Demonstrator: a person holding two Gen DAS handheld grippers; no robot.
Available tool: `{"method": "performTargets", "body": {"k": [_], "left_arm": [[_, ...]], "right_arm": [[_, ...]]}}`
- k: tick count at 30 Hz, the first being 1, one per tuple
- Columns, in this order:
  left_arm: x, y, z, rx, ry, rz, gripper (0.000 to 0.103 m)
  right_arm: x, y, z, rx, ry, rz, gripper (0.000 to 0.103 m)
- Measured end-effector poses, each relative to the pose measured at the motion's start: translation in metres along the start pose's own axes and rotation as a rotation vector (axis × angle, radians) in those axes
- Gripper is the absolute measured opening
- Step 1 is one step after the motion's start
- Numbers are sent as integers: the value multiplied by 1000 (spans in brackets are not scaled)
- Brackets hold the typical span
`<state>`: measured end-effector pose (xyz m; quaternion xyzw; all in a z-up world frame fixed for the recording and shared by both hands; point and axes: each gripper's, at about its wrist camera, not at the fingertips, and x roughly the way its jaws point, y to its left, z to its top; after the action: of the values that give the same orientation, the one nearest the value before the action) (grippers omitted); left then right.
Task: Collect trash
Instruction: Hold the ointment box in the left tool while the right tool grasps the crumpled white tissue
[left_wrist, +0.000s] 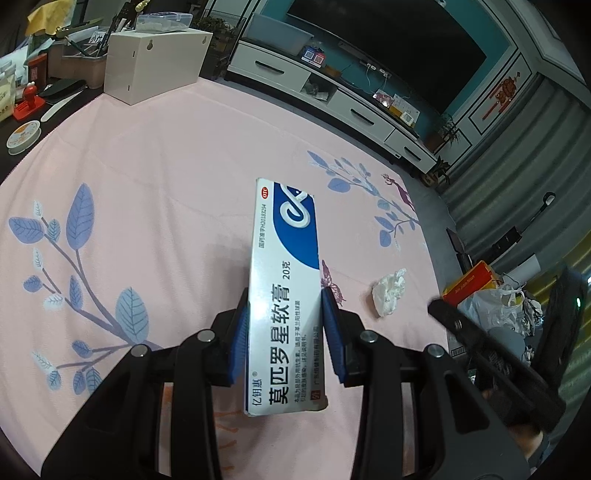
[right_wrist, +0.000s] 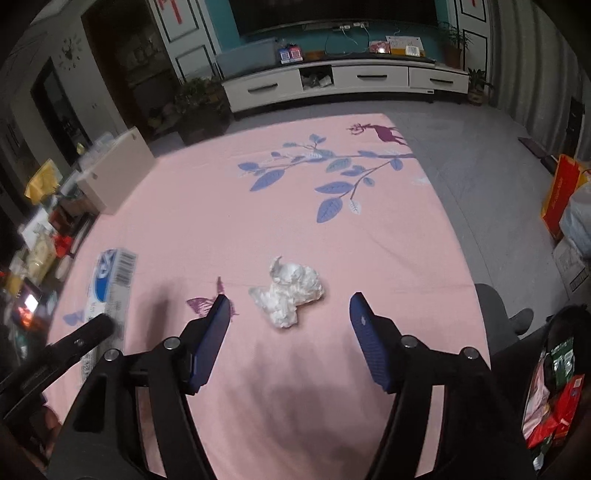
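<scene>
Tissue (right_wrist: 286, 295): a crumpled white wad is seen lying on the pink cloth (right_wrist: 258, 203), ahead of the right gripper (right_wrist: 286, 306) and roughly in line with the gap between its fingers; no pad is touched by it.
Box (left_wrist: 282, 295): a long white-and-blue carton with printed text is held clear of the cloth, its far end pointing away from the camera.
Left gripper (left_wrist: 284, 314): the jaws are closed narrowly on the box, with both blue pads pressed against its long sides.
Right gripper: the jaws are spread wide and nothing is gripped; the blue pads are set well apart on either side of the tissue's line.
Cloth: a blue leaf print and a purple deer are shown on it.
Bags (left_wrist: 495, 295): a white plastic bag and an orange one are placed on the floor beside the cloth's edge.
</scene>
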<state>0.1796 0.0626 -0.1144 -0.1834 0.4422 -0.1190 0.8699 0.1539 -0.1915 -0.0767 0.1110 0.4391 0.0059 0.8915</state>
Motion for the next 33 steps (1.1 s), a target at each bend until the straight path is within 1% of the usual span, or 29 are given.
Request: {"method": "performTargets", "body": {"k": [1,4,5,7,8,9,10,11,12,13,14,15,16,19,22,28,30,33], "left_arm": [[0,1,0,-2,1,1,37],[0,3,0,-10,3,7,37],[0,4,1,-11,3,6,37],[0,5,1,-13,3,5,37],[-1,5,1,-13,3,6,37],[-1,5,1,-12,1,8,37],[-2,6,1,-10,-1,7,37],[-2,7,1,-10,-1,6,38],[-3,8,1,-14,-1,4,37],[-3,8,1,-16,-1,5,38],[-3,9,1,-17,-1,8,38],[-3,9,1,-18,-3,11,38],[-4,10,1,-19,-4,12,38],[-5,8,-1,-16,-3,2,38],[-4,5,-3,-6,2,-1,38],[-8,4,-6,7,2,-4,38],[-9,4,-6,6,1,-2,37],[-10,5,-8,2,3,-3,37]], "right_arm": [[7,1,3,8,13,-15,66],[27,5,9,6,46,-4,66],[34,11,10,-12,54,-9,66],[44,19,10,-50,64,-42,65],[51,23,10,-67,78,-61,62],[57,25,9,-68,98,-66,50],[61,26,8,-66,103,-79,42],[60,29,8,-82,76,-130,37],[59,29,8,-96,65,-141,26],[57,30,8,-108,58,-138,21],[54,30,7,-111,62,-120,21],[52,28,7,-112,67,-106,17],[50,28,6,-113,67,-106,12],[41,24,1,-118,65,-110,5],[22,19,-7,-104,43,-64,3],[-38,6,-30,-69,-33,25,3],[-51,3,-36,-64,-47,51,3],[-60,-1,-40,-57,-56,59,3]]}}
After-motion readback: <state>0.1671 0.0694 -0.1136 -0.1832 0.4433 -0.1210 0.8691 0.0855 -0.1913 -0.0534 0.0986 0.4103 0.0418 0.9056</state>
